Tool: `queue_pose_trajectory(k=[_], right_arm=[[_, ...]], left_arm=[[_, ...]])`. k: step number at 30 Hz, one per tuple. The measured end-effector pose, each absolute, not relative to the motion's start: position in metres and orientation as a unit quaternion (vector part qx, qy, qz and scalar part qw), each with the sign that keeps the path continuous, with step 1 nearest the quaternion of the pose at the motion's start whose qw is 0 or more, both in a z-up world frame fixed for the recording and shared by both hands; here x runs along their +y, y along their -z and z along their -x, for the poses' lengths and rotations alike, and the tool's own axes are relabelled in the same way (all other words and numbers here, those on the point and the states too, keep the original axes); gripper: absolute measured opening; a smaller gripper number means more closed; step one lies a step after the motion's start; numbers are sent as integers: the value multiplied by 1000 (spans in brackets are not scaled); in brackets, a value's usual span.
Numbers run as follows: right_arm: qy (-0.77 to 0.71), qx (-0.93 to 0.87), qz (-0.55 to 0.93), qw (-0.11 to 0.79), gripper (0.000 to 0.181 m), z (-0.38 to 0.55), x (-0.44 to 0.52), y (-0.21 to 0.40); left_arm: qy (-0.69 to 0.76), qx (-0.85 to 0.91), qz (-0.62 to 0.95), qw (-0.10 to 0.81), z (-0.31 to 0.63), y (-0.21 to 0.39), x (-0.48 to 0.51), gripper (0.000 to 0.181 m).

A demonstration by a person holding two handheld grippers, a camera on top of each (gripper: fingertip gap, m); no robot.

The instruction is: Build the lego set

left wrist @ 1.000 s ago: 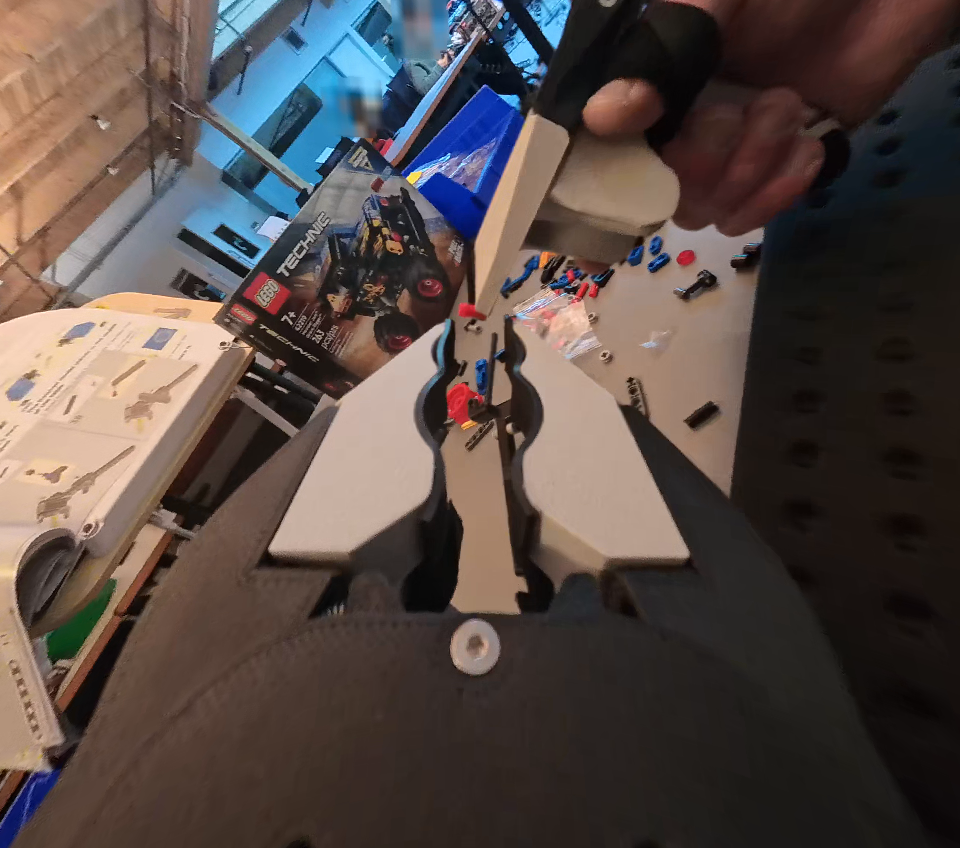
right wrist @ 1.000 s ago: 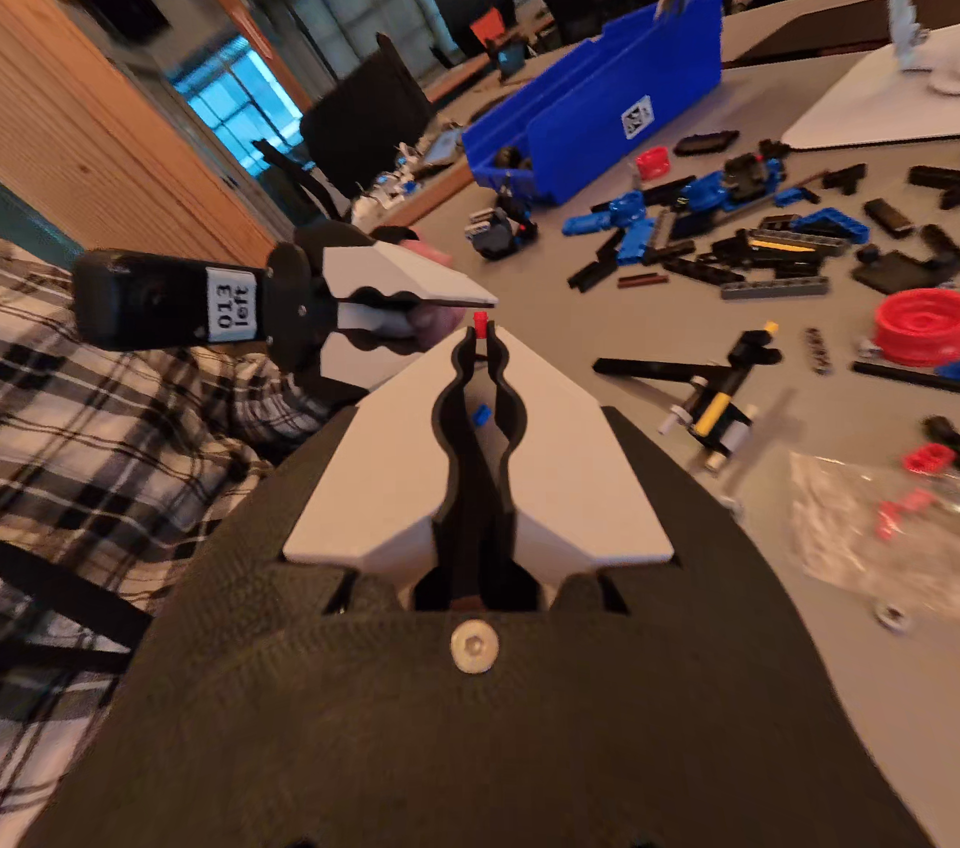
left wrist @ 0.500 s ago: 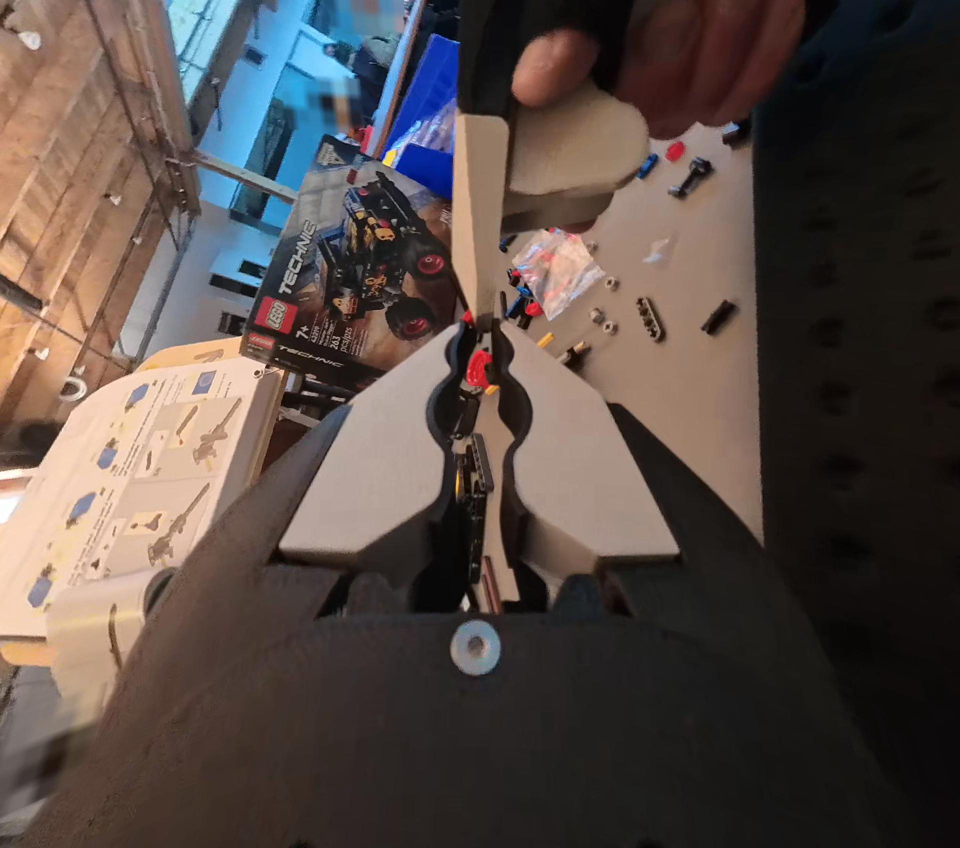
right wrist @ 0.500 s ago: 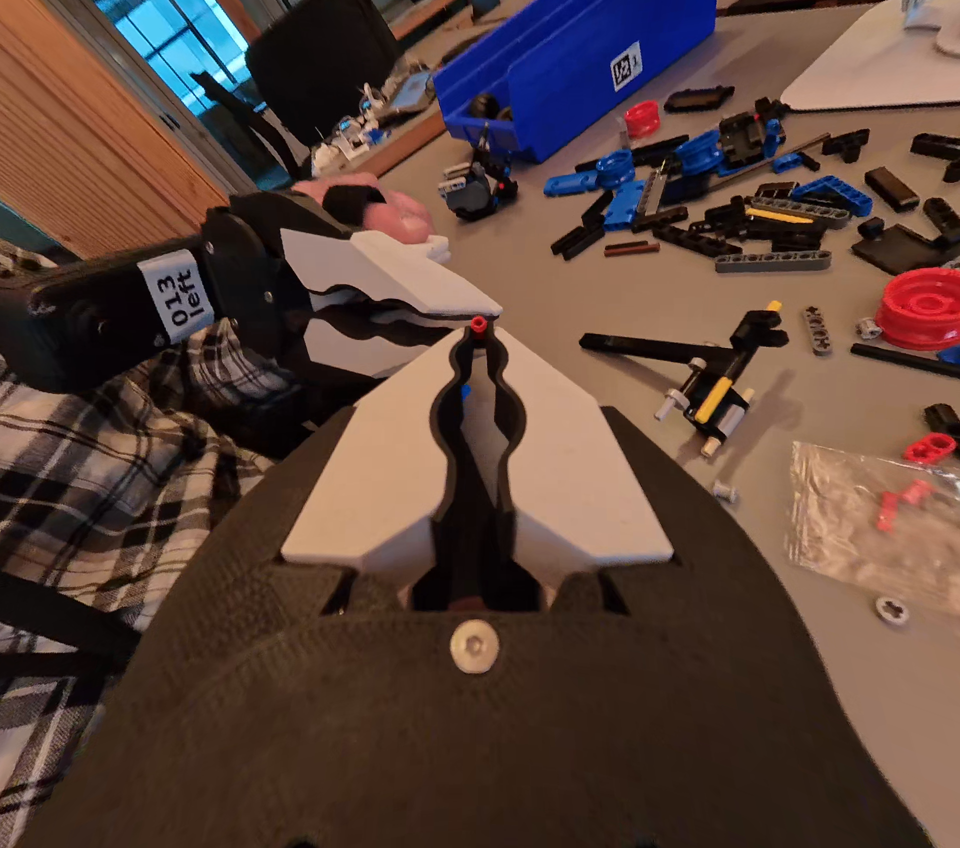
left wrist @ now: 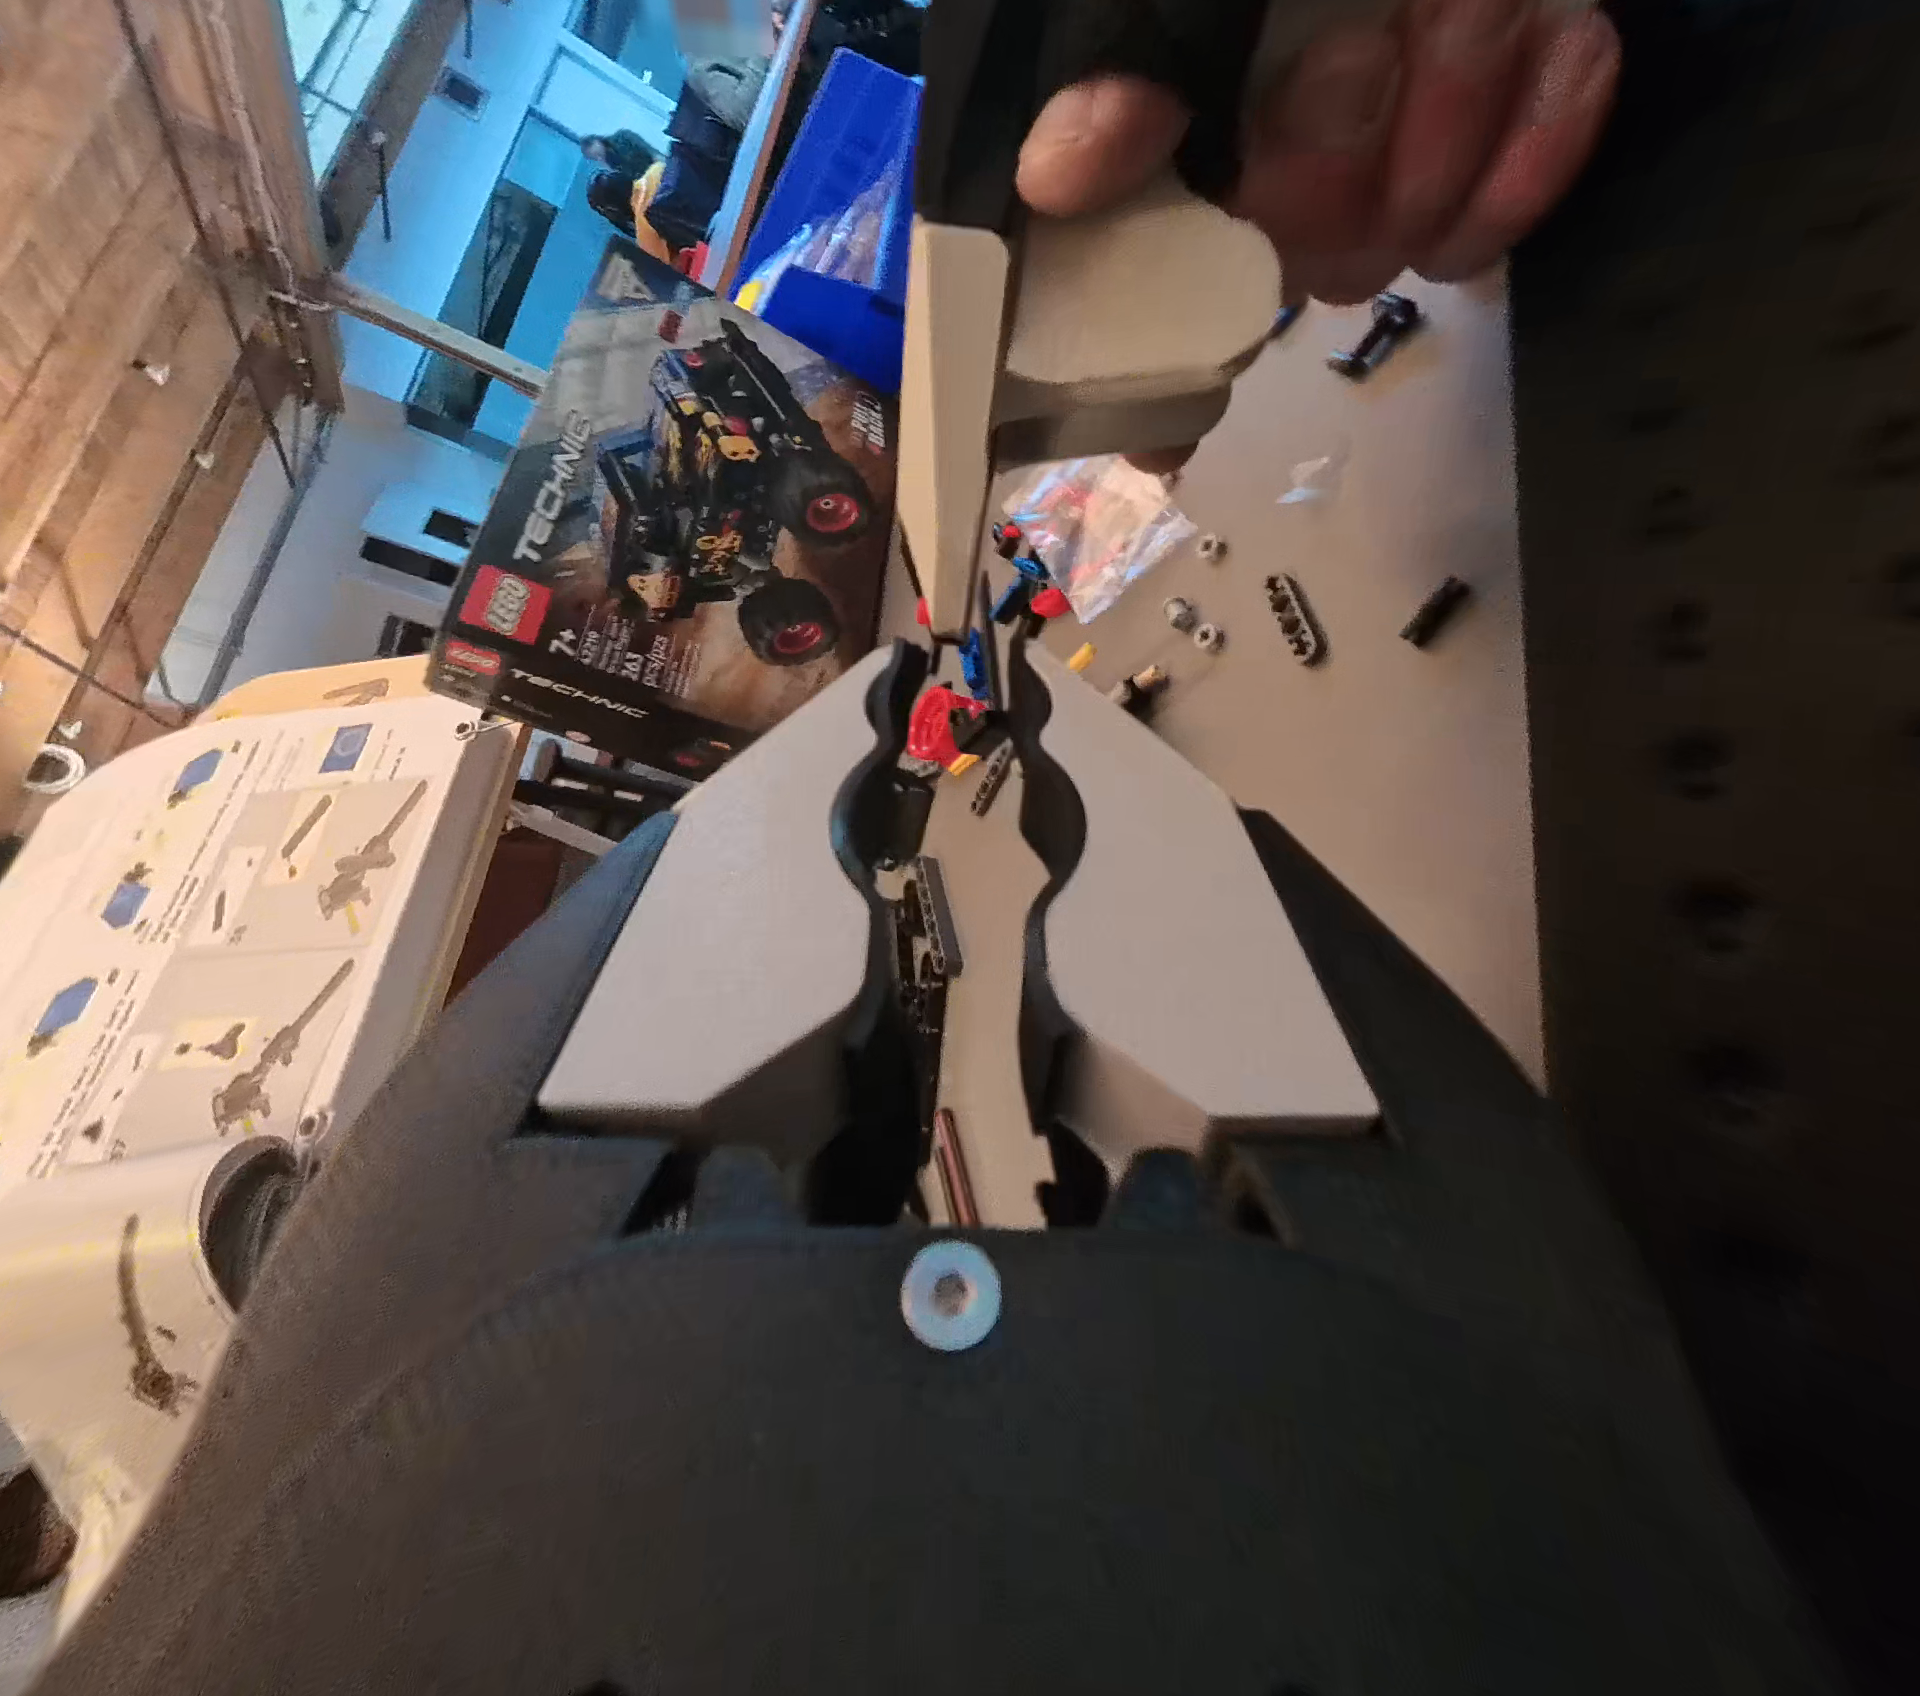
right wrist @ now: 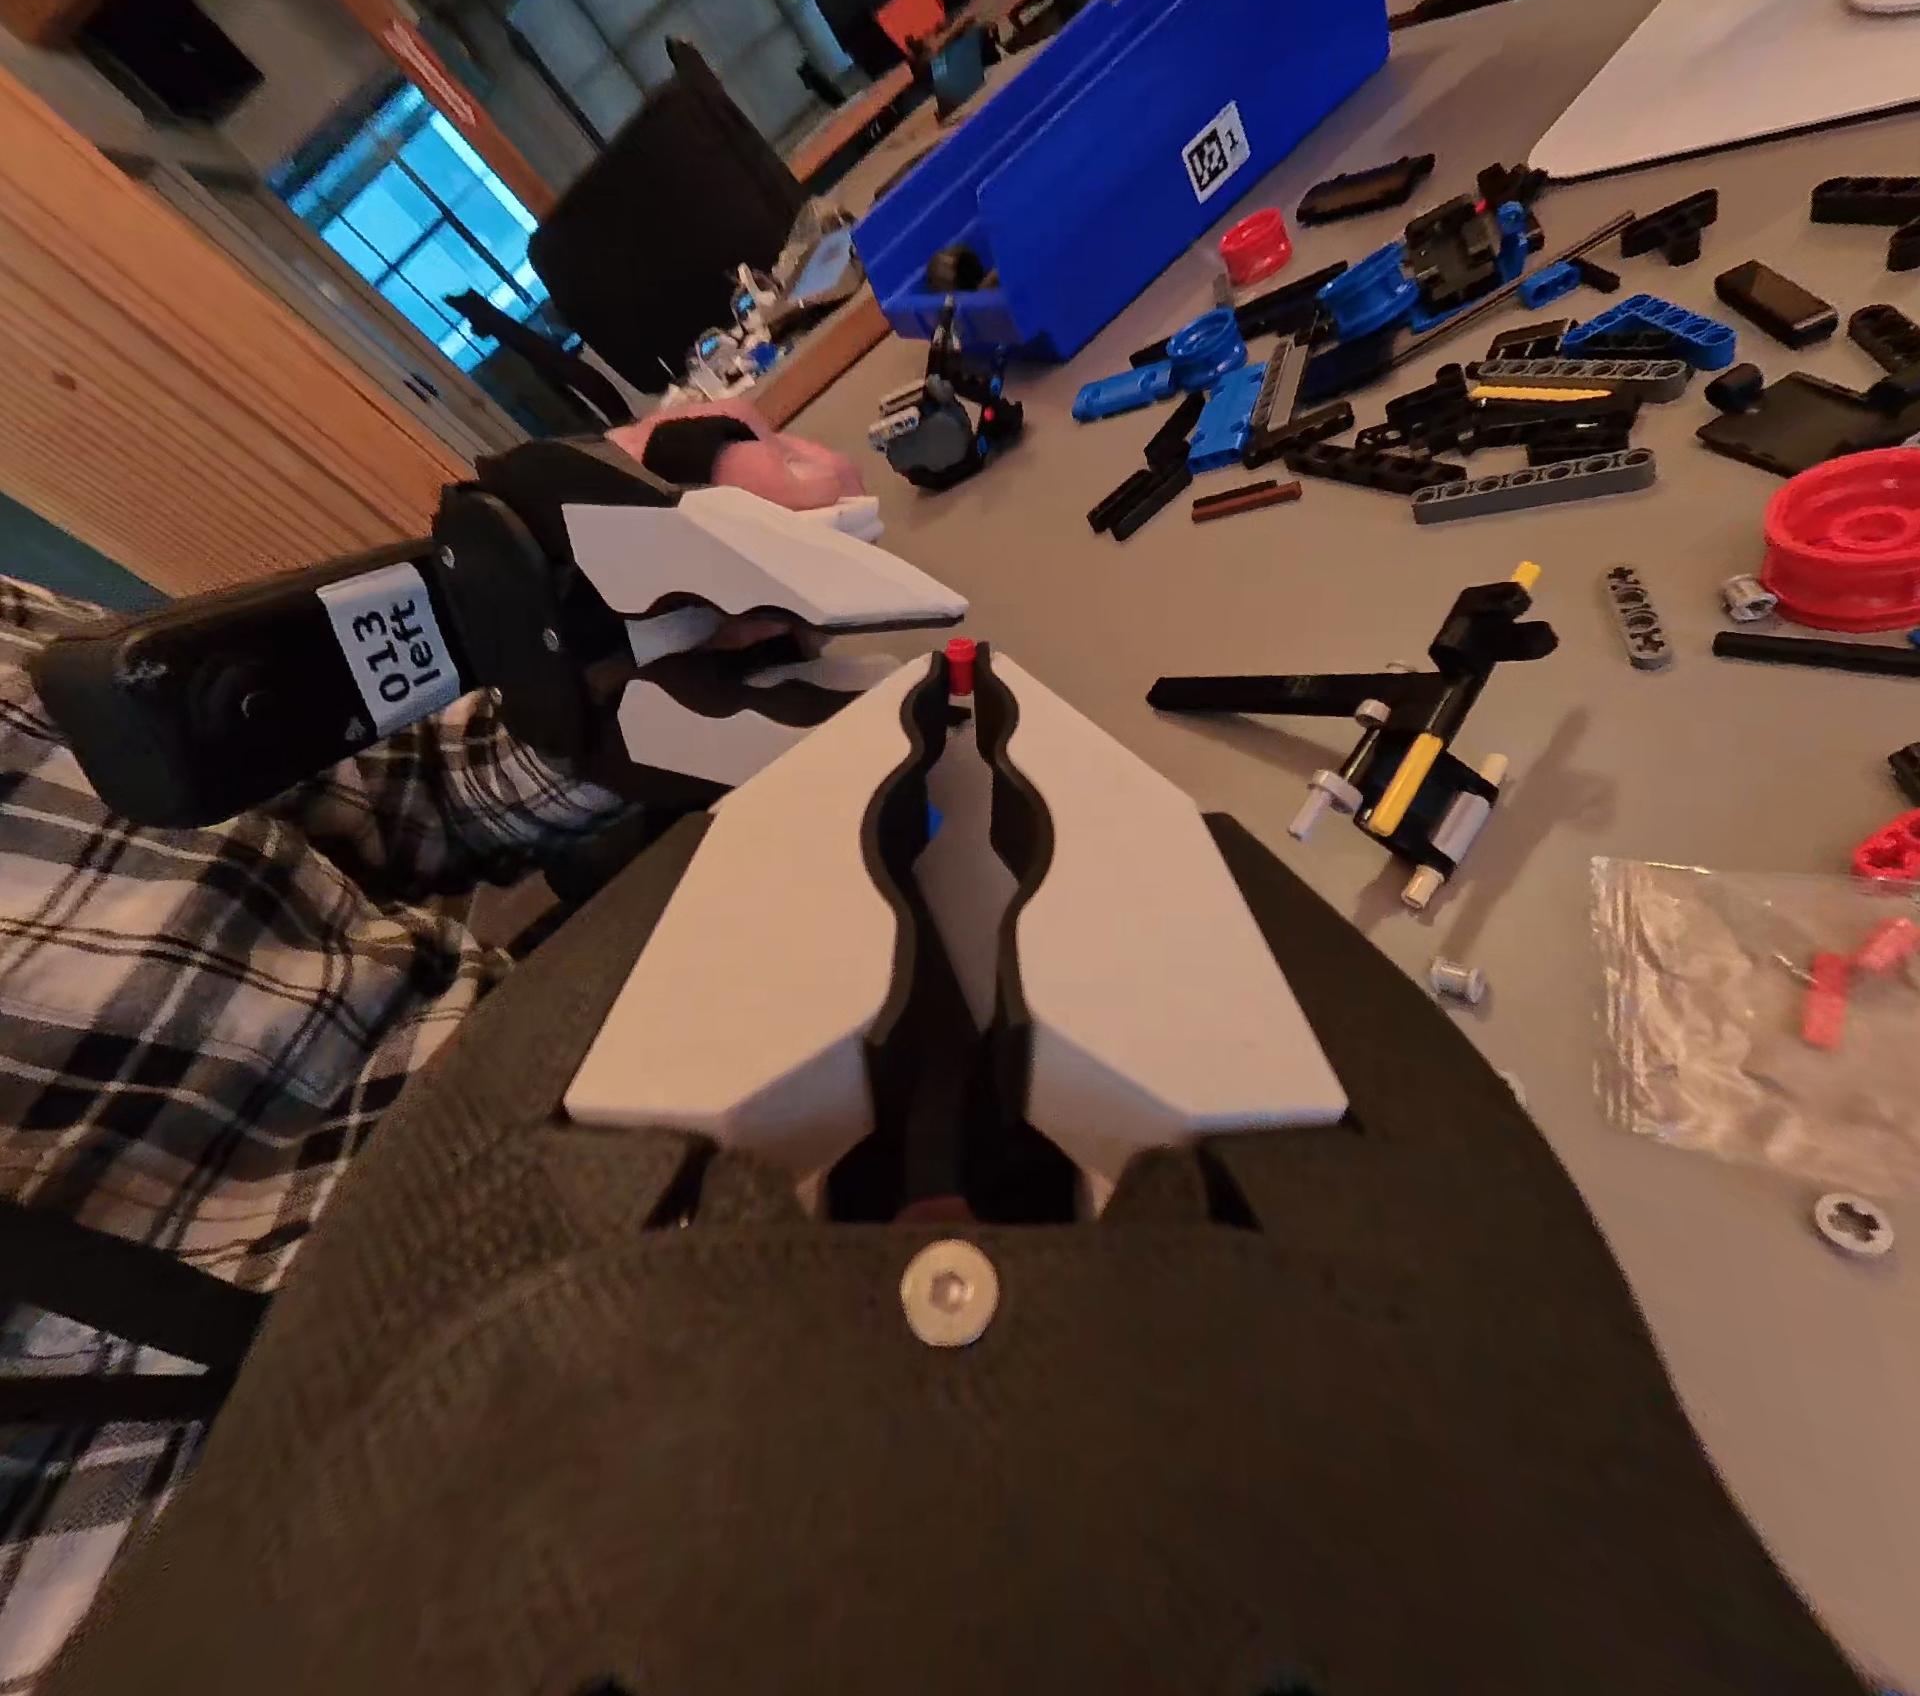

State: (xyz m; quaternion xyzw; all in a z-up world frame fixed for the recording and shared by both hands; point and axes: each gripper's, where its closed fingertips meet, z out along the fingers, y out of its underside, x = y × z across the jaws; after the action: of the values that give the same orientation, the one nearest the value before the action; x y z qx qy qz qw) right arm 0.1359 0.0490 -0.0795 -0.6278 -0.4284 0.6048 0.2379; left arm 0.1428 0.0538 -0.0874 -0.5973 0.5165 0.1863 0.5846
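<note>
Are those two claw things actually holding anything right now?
Right gripper pinches a small red peg at its fingertips. The left gripper looks slightly open; I cannot tell if it holds anything.

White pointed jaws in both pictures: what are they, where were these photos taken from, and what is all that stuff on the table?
They are hand-held grippers, not a robot: a person squeezes one in each hand. Each carries a camera that looks along its two fingers. One picture comes from the left gripper, with the person's right hand ahead. The other comes from the right gripper, which pinches a small red peg at its tips. Whether the left one grips anything, I cannot tell. On the grey table lie loose black and blue beams, a red wheel, a clear bag and a blue bin. The set's box and an instruction booklet stand nearby.
</note>
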Motion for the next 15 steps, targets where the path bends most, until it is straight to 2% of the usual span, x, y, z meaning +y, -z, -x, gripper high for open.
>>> queue_pose_trajectory(k=[15], right_arm=[[-652, -399, 603, 230, 4, -131, 43, 65]], left_arm=[[-164, 469, 605, 623, -145, 70, 58, 11]])
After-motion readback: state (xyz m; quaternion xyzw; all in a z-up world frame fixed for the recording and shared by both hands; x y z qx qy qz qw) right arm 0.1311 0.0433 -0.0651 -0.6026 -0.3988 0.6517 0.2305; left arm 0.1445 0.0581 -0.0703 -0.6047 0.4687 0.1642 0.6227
